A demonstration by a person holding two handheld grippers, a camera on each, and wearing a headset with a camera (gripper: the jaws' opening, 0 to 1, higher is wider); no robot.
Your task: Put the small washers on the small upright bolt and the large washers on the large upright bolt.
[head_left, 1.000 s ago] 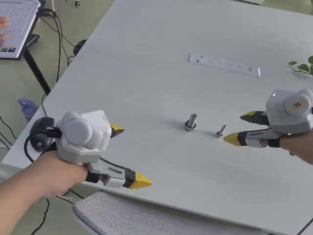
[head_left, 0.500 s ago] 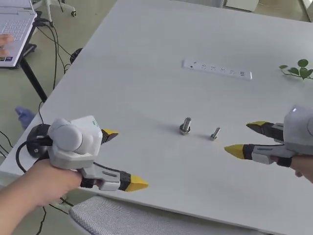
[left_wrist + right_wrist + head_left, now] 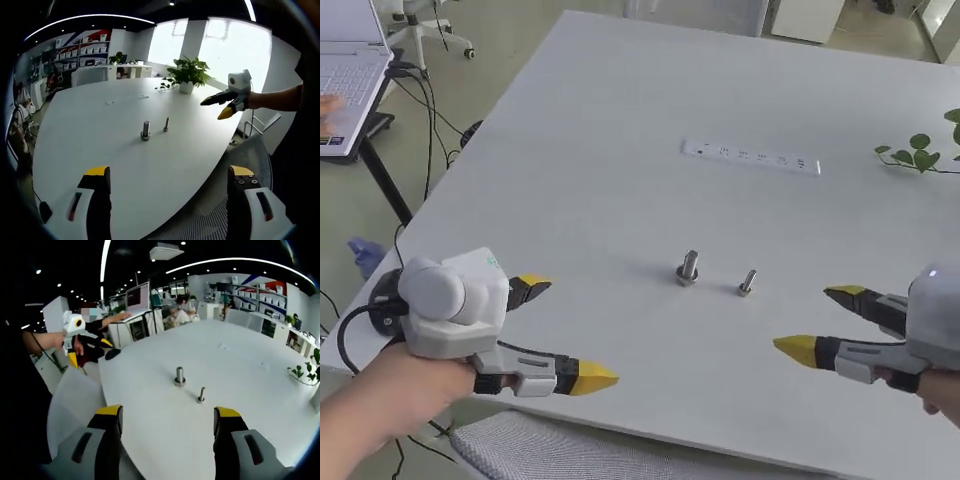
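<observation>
Mid-frame on the white table [image 3: 620,150], the large upright steel bolt [image 3: 688,268] stands left of the small upright steel bolt [image 3: 747,283]. The left gripper [image 3: 570,330], lower left, and the right gripper [image 3: 812,318], lower right, have their jaws spread and empty.

No lettering, label or number is legible on anything here

An open office, with a white meeting table [image 3: 620,120], laptop [image 3: 345,60], power strip [image 3: 750,157] and wall shelves [image 3: 95,49].
</observation>
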